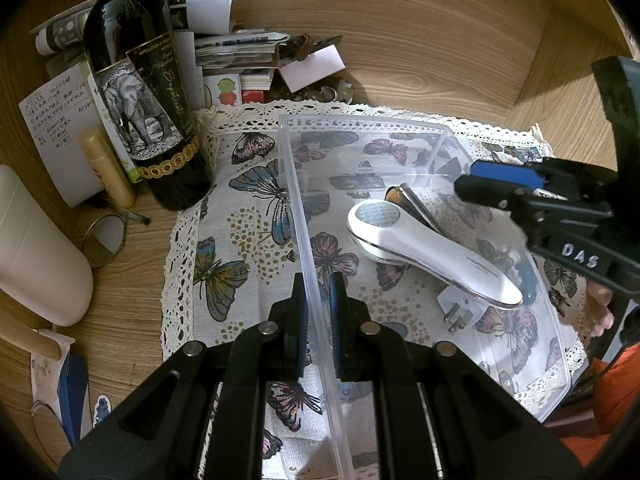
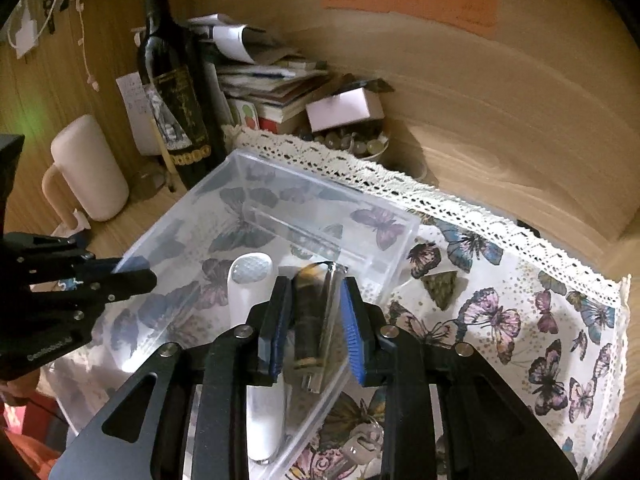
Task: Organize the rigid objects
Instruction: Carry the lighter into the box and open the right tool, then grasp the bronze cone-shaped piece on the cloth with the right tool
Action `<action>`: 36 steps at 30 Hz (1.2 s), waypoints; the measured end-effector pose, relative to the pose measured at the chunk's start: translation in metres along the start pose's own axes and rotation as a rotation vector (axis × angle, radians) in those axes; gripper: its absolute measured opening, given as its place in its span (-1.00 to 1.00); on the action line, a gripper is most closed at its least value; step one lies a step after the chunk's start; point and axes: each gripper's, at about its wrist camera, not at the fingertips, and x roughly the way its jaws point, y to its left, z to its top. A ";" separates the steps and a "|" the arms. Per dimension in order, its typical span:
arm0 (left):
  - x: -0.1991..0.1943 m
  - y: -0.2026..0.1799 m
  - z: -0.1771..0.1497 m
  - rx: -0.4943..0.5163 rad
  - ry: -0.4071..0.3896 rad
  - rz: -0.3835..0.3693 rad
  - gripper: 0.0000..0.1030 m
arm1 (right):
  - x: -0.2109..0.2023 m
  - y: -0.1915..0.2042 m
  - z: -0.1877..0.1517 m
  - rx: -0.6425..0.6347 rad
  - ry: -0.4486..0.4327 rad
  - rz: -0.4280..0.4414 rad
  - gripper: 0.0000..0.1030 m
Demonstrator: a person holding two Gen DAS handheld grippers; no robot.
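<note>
A clear plastic bin sits on a butterfly-print cloth. Inside lie a white handheld device with a plug and a dark cylinder with a metal clip. My left gripper is shut on the bin's left wall, one pad each side. In the right wrist view, my right gripper hangs open above the bin, its pads either side of the dark cylinder, beside the white device. The left gripper shows on the bin's edge there. The right gripper shows in the left view.
A dark wine bottle stands left of the bin, with a lip balm stick, a white mug and a stack of papers and books nearby. A bowl of small round items sits by the wooden back wall.
</note>
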 end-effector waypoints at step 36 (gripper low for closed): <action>-0.001 0.000 0.001 -0.006 0.003 -0.008 -0.82 | 0.057 -0.103 0.003 0.202 0.147 -0.088 -0.34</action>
